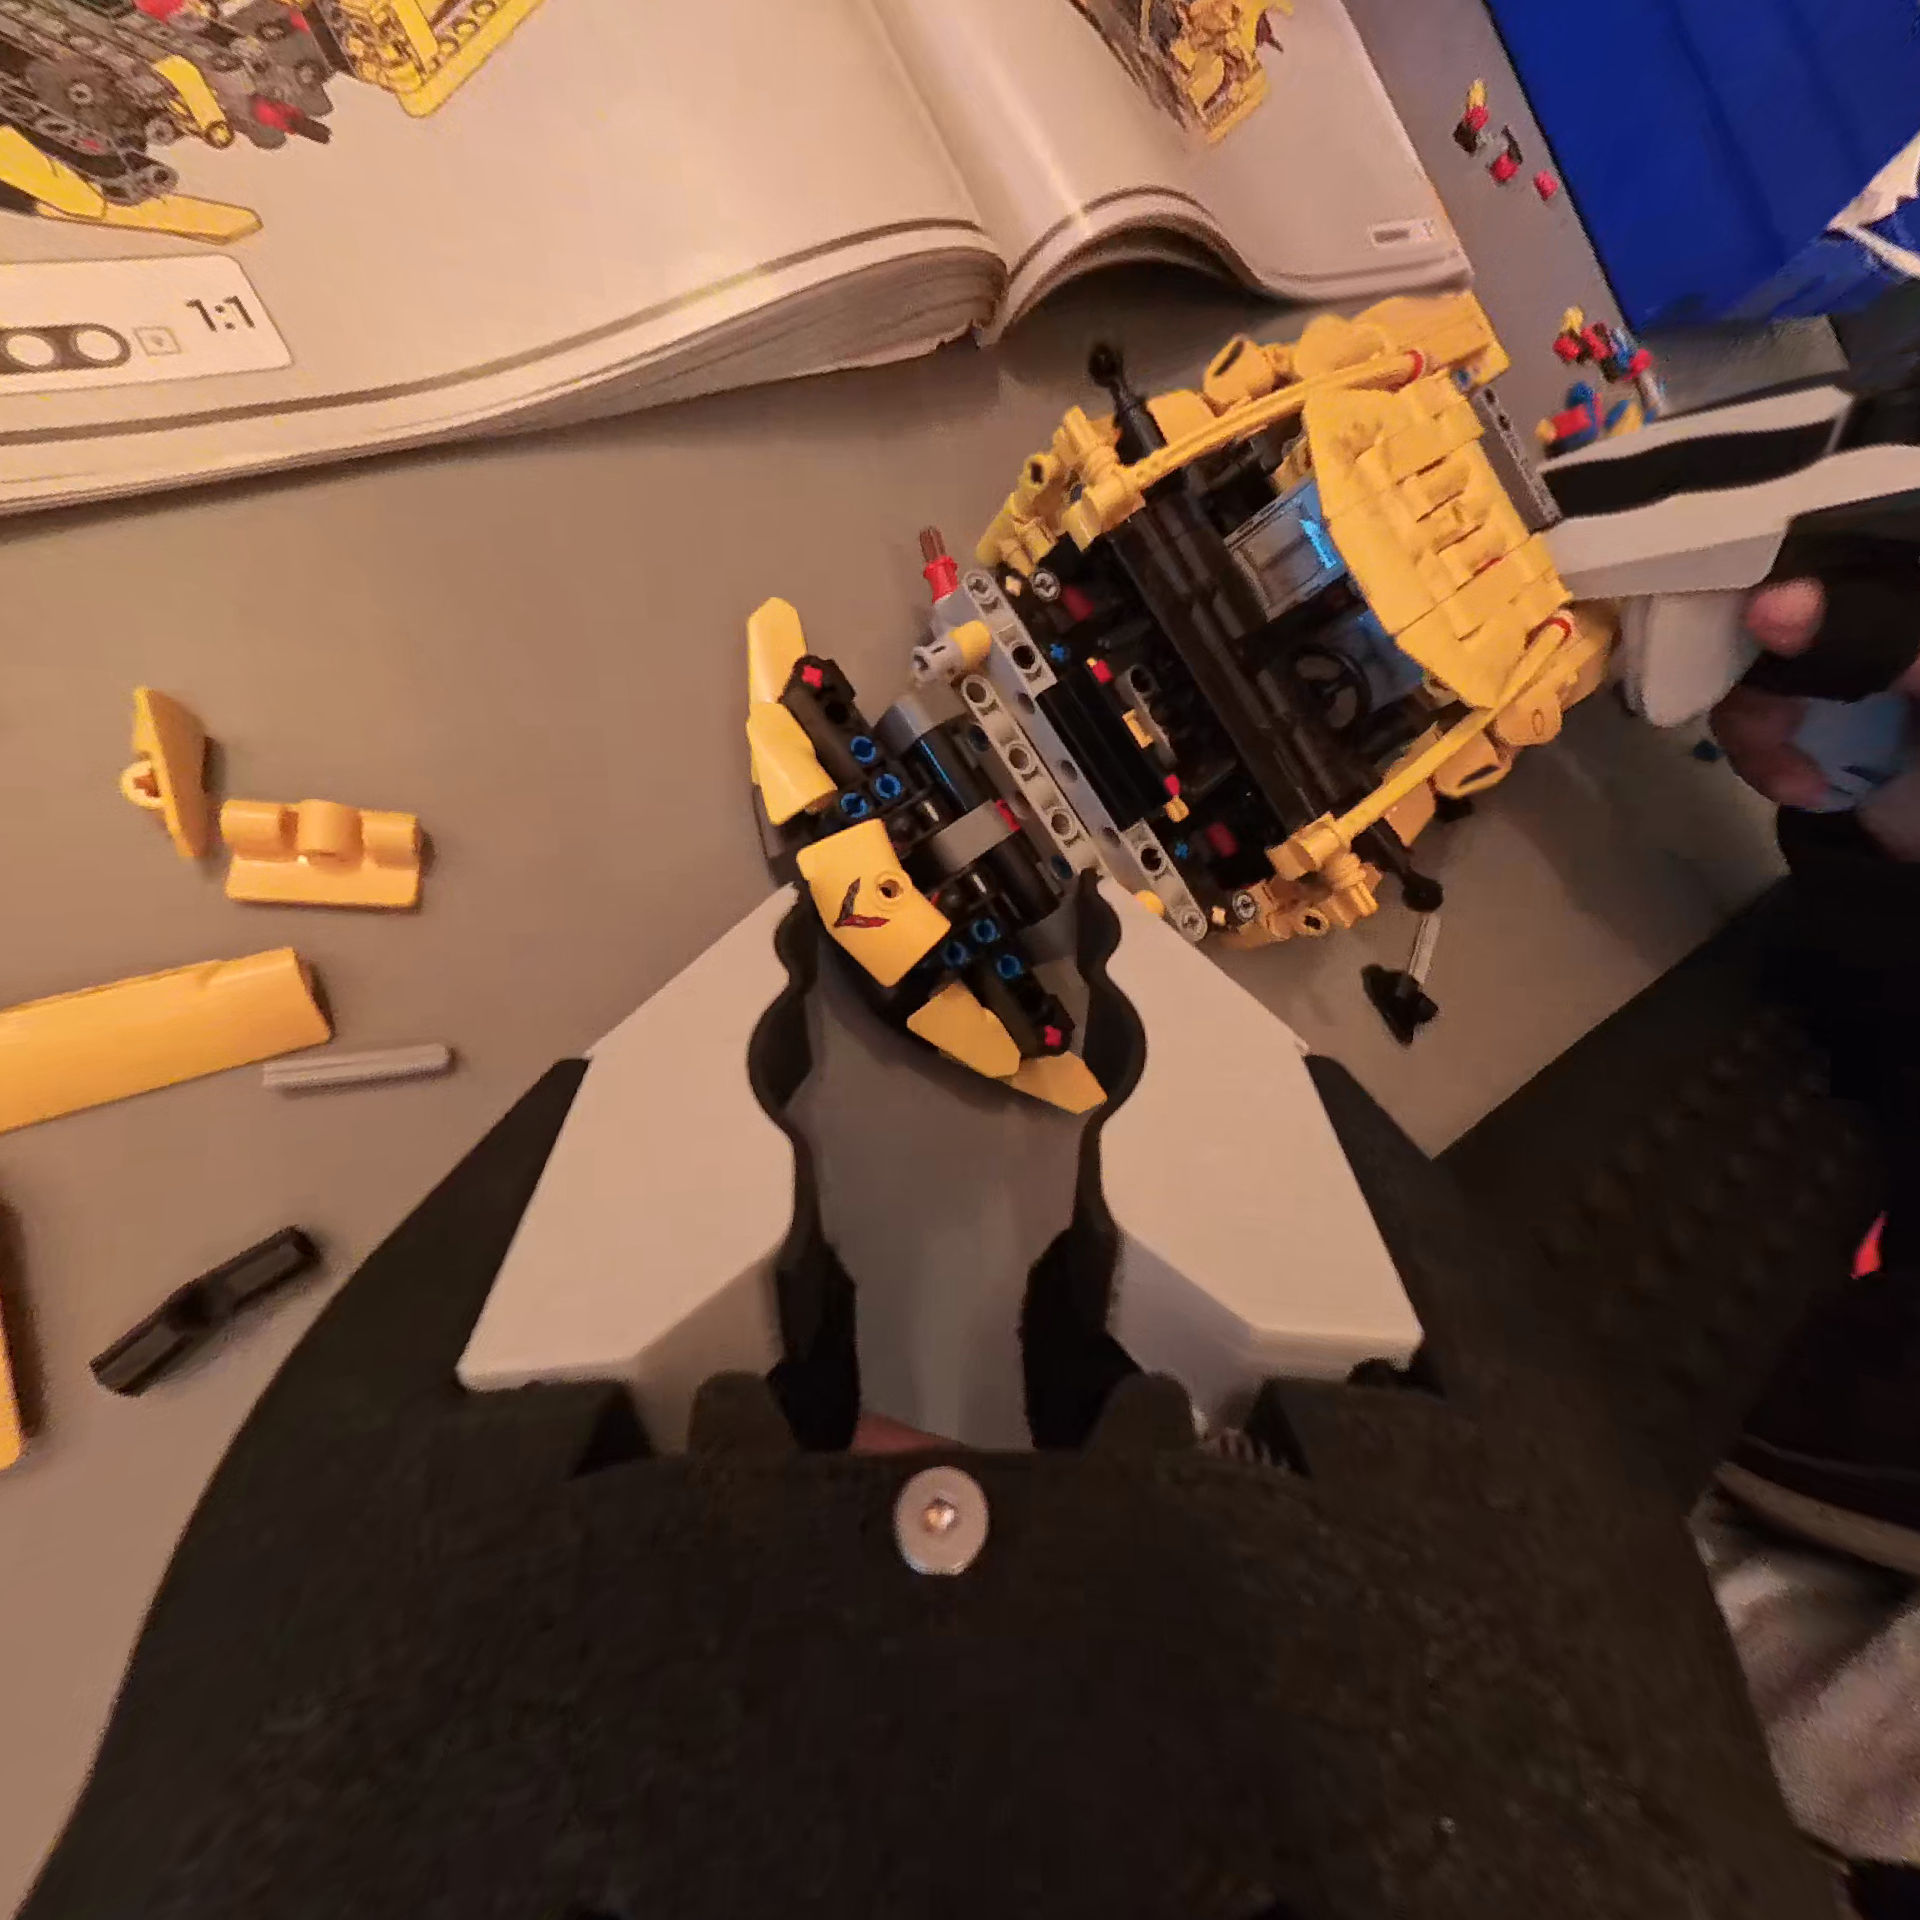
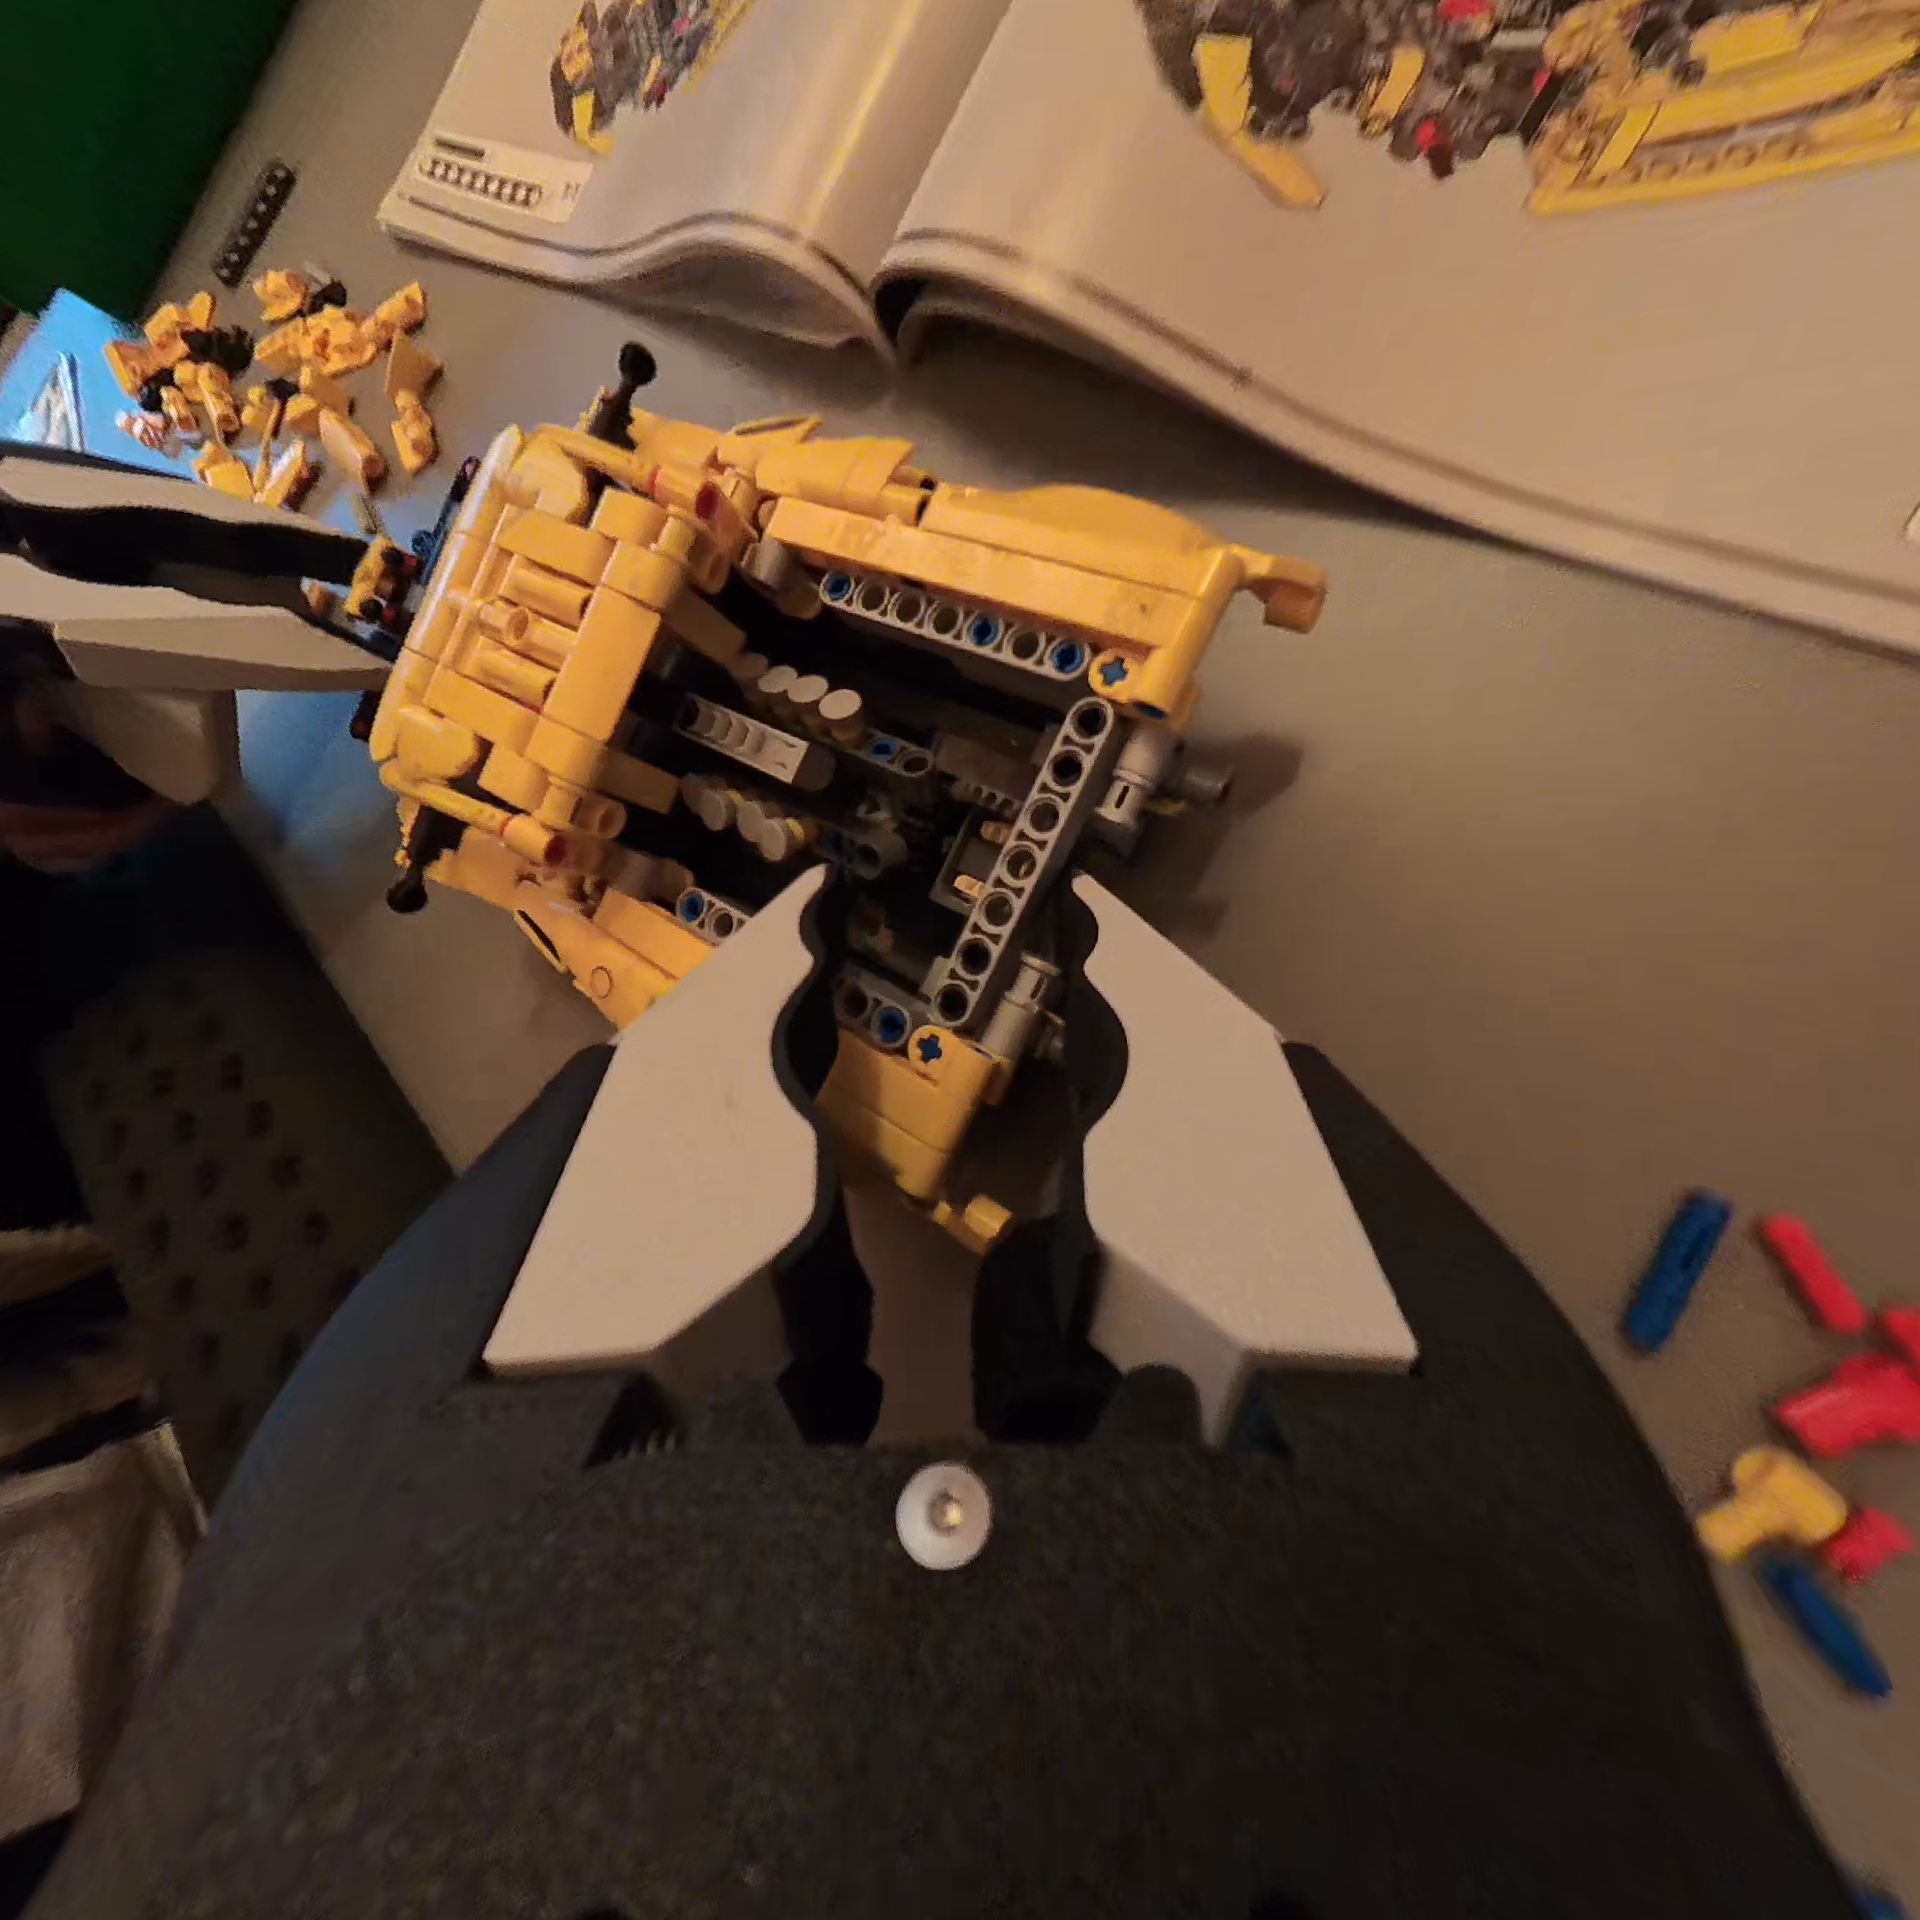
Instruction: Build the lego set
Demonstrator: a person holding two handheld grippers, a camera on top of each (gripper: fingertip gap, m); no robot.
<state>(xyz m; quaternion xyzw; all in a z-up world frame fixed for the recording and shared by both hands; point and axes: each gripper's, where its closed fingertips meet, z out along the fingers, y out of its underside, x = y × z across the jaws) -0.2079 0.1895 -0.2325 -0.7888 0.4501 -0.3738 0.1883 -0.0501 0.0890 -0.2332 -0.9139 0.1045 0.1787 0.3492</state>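
A half-built yellow and black lego car model (image 1: pixel 1195 665) lies on the grey table (image 1: pixel 582 644). My left gripper (image 1: pixel 940 935) is closed on its nose section (image 1: pixel 883 914), with yellow curved panels between the fingers. My right gripper (image 2: pixel 951 935) is closed on the opposite end of the model (image 2: pixel 790 665), around a yellow panel (image 2: pixel 914 1112) and a grey holed beam (image 2: pixel 1029 852). Each gripper shows in the other's view: the right one at the far right (image 1: pixel 1662 520), the left one at the far left (image 2: pixel 208 603).
An open instruction booklet (image 1: pixel 623 208) lies behind the model. Loose yellow pieces (image 1: pixel 322 852), a long yellow panel (image 1: pixel 156 1029), a grey axle (image 1: pixel 353 1065) and a black connector (image 1: pixel 197 1309) lie to the left. A yellow parts pile (image 2: pixel 281 384) and blue and red pins (image 2: pixel 1766 1330) lie nearby. The grey axle (image 1: pixel 353 1065) is about 8 cm from my left fingertips and 30 cm from my right.
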